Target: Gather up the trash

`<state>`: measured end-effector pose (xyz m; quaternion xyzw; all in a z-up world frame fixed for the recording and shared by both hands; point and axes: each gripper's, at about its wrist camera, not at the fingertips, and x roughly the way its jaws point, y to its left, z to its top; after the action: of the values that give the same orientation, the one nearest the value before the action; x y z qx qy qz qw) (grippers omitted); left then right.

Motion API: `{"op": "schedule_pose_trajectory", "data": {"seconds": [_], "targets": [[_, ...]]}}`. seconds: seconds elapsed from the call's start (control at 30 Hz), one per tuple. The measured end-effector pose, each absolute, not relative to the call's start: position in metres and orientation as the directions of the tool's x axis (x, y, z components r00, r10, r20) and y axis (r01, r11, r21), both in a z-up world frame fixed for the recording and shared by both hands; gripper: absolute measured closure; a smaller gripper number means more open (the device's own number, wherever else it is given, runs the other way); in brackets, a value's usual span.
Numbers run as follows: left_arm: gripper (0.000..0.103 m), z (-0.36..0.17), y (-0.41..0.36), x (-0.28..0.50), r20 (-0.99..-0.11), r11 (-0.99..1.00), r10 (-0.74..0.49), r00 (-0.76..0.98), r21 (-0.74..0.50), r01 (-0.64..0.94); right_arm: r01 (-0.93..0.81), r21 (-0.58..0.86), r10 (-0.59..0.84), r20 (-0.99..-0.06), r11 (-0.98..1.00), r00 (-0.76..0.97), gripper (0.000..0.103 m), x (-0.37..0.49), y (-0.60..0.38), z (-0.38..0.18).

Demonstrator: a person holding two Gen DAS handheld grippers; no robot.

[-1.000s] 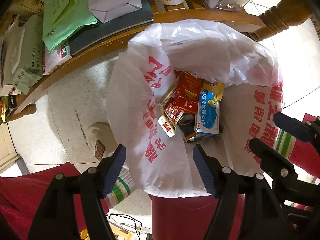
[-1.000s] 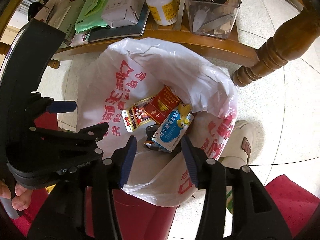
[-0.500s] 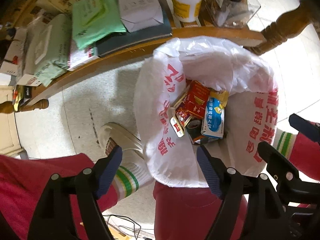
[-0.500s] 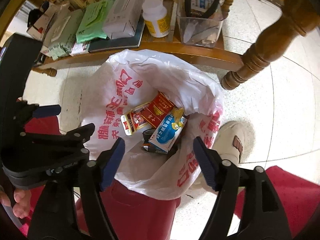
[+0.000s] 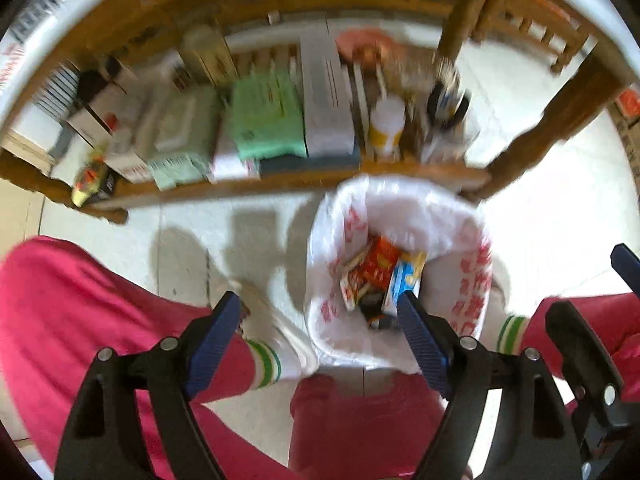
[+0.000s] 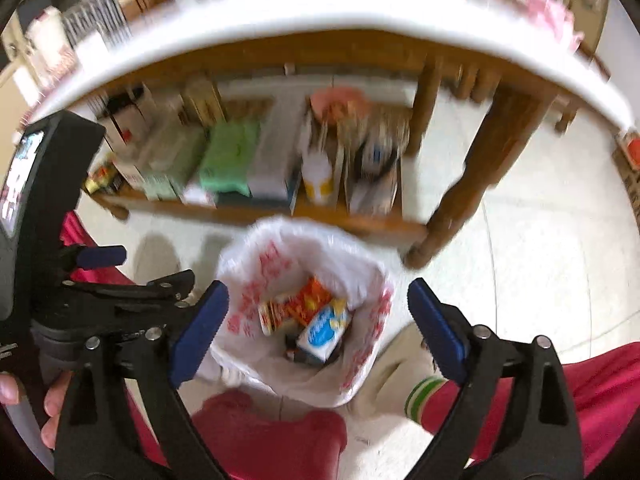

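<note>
Both tools were pointed steeply down. The left gripper (image 5: 320, 334) and right gripper (image 6: 318, 330) were spread, jaws opening, nothing pinched. Below both lay one white bag (image 6: 360, 364) over a red bin (image 6: 272, 432), a few wrappers (image 6: 308, 312) inside.

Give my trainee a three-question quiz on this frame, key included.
1. True or false: the right gripper holds a wrapper.
2. Where does the blue-and-white packet lie? A) on the shelf B) in the bag C) on the floor
3. Fill in: the yellow-labelled bottle stands on the wooden ____.

Key:
1. False; its jaws are opening, nothing between them.
2. B
3. shelf
</note>
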<state>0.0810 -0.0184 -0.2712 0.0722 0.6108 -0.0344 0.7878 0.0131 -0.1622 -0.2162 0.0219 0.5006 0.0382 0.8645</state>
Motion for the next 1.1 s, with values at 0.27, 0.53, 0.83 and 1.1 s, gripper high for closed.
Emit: {"op": "schedule_pose_trajectory", "data": {"seconds": [0.27, 0.53, 0.83, 1.1], "targets": [[0.014, -0.167, -0.023, 0.044, -0.839, 0.987, 0.037, 0.543, 0.116, 0.112, -0.016, 0.110, 0.093, -0.739, 0.994, 0.667, 0.010, -0.028, -0.168, -0.133], [0.008, -0.074, -0.027, 0.009, -0.674, 0.990, 0.017, 0.739, 0.116, 0.083, 0.054, 0.046, -0.020, -0.542, 0.997, 0.840, 0.007, -0.070, -0.175, -0.050], [0.008, -0.004, -0.020, -0.037, -0.520, 0.997, -0.003, 0.854, 0.069, 0.045, 0.164, -0.023, -0.162, -0.335, 0.986, 0.928, 0.007, -0.117, -0.172, 0.019], [0.008, 0.021, -0.012, -0.059, -0.466, 0.998, -0.036, 0.884, 0.029, 0.056, 0.195, -0.016, -0.192, -0.264, 0.981, 0.945, 0.007, -0.142, -0.169, 0.040]]}}
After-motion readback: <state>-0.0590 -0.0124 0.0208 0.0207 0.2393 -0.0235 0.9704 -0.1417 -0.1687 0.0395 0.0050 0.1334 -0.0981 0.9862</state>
